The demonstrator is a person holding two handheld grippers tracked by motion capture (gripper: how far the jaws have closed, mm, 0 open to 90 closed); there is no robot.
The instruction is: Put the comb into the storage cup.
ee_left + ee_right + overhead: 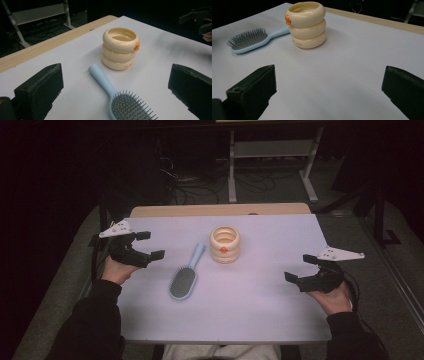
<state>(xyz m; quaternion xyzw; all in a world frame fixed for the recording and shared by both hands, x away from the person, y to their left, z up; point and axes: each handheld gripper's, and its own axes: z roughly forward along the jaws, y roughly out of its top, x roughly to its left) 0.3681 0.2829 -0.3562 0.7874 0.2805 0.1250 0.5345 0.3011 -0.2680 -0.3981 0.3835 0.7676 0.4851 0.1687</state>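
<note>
Blue hairbrush (186, 277) bristles-up, handle tip near cream ringed cup (225, 244). Left gripper (149, 245), right gripper (299, 268) at table (280, 310) side edges, jaws wide apart, holding nothing.

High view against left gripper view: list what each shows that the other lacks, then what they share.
High view alone: the person's forearms and the left hand-held gripper from outside, open. Left gripper view alone: the small print low on the cream ringed cup. Both: the cup, the blue hairbrush lying bristles up, the white table, and the right hand-held gripper.
</note>
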